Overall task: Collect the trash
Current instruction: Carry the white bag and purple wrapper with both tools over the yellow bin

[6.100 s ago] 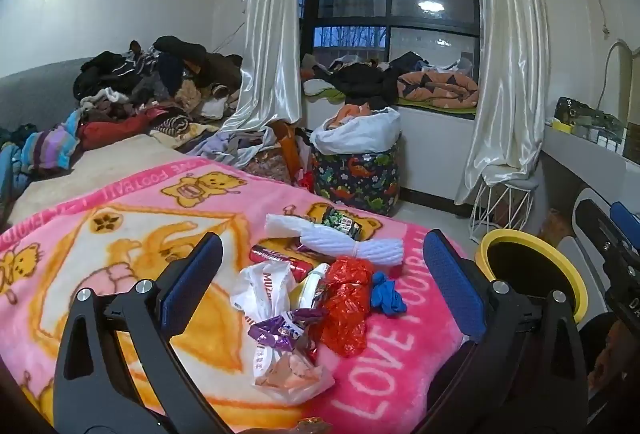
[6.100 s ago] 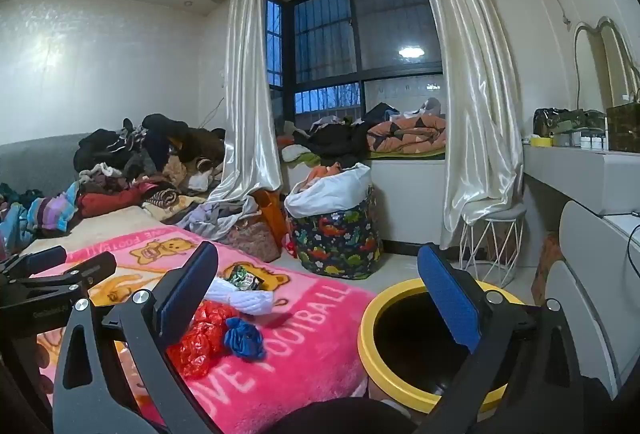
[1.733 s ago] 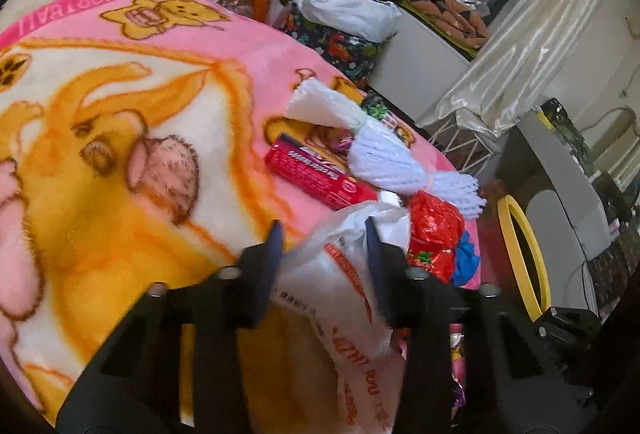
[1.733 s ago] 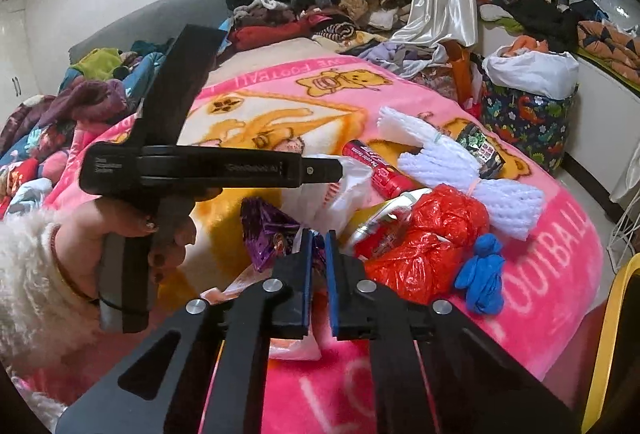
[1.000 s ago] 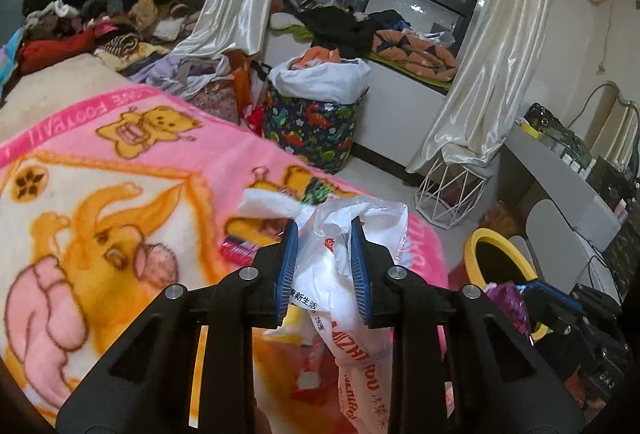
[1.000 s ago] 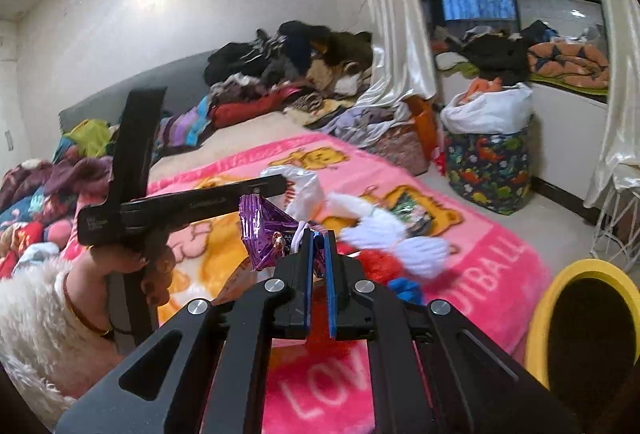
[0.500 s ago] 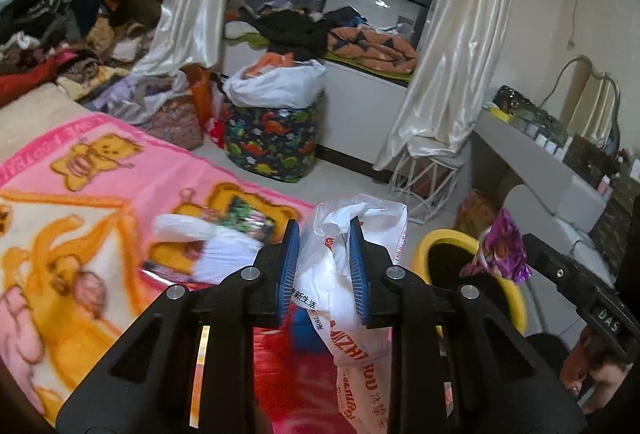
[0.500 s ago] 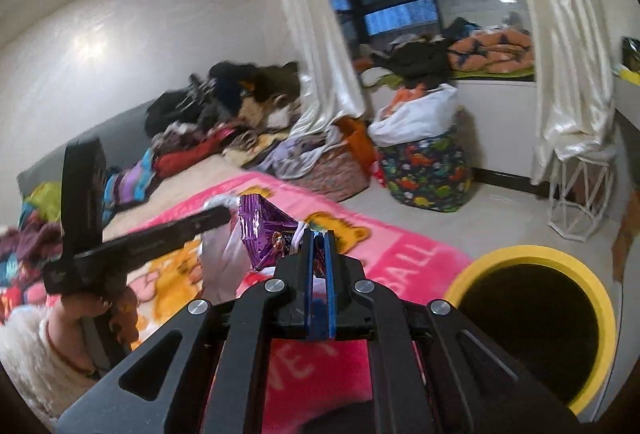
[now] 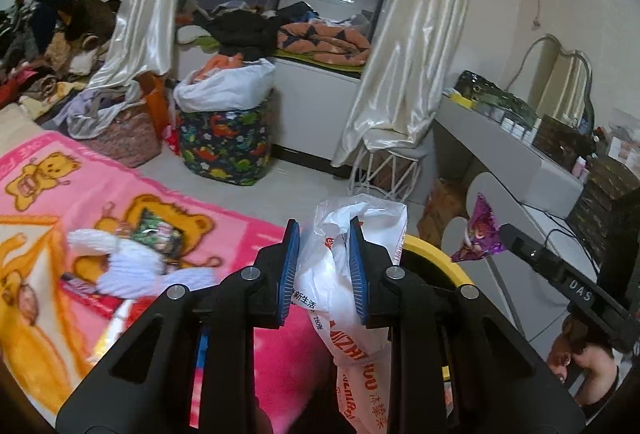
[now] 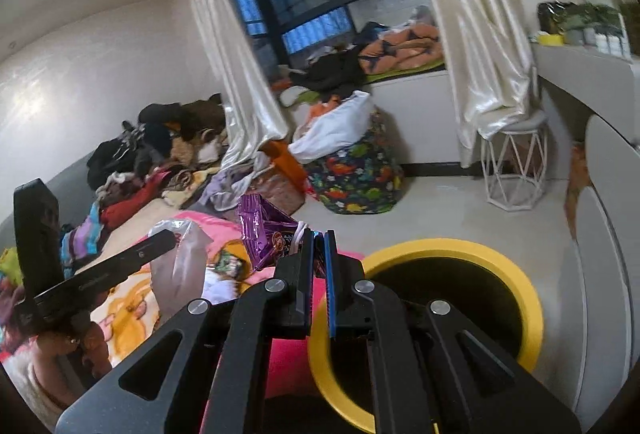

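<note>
My right gripper (image 10: 319, 234), clamped on purple wrapper (image 10: 262, 230): yellow-rimmed bin (image 10: 452, 250) just ahead-right, nearer than left gripper (image 9: 324, 254) w/ white plastic bag (image 9: 360, 274).

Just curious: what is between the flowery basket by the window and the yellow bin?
Right wrist view: only bare floor lies between the basket and the bin.

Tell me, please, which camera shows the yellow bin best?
The right wrist view: the yellow bin shows nearly its whole rim and dark inside. The left wrist view shows only an arc of rim, behind the white plastic bag.
</note>
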Demonstrator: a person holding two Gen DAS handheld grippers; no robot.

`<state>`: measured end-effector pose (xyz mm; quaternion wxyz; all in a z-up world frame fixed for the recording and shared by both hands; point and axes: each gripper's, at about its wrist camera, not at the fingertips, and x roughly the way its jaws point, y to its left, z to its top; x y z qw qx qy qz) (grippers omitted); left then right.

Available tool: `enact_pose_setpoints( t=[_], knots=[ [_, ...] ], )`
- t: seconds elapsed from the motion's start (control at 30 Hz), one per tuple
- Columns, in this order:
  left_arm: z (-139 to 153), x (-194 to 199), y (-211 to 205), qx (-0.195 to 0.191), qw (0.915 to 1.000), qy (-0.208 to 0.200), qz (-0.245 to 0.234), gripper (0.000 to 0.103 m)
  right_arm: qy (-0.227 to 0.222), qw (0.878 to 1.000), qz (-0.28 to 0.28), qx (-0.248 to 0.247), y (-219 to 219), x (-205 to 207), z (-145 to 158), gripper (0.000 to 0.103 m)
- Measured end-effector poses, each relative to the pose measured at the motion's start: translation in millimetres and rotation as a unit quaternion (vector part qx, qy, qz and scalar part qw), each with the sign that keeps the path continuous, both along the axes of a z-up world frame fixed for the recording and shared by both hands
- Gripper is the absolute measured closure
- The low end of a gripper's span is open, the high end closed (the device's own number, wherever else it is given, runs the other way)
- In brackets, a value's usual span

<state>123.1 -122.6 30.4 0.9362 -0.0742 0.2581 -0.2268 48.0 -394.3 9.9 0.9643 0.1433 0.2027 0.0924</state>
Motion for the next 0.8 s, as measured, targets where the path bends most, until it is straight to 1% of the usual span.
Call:
enact_pose_setpoints(
  t=[0.27,0.43,0.5,0.6,0.67,0.8],
  knots=[
    [-0.4,3.8,-50.1,0.01,0.9997,-0.017,-0.014,0.085,0.017,0.999,-0.04,0.022,-34.9,-1.8,-10.8,0.098],
    [-3.2,7.8,-70.7,0.003,0.9994,-0.025,-0.023,0.085,0.043,0.996,-0.068,0.04,-53.8,0.8,-23.2,0.098],
    [-6.3,10.7,-77.9,0.004,0.9994,-0.024,-0.025,0.085,0.058,0.994,-0.077,0.047,-60.9,2.6,-30.3,0.098],
    [-12.6,16.1,-92.1,0.013,0.9993,-0.025,-0.024,0.085,0.079,0.99,-0.091,0.075,-73.6,5.8,-42.3,0.098],
    [-18.3,19.9,-100.3,0.018,0.9991,-0.026,-0.029,0.084,0.092,0.988,-0.09,0.09,-79.5,8.4,-49.7,0.098],
    [-32.4,32.4,-113.4,0.02,0.999,-0.011,-0.04,0.081,0.106,0.985,-0.097,0.097,-86.0,11.0,-60.3,0.092]
  ],
)
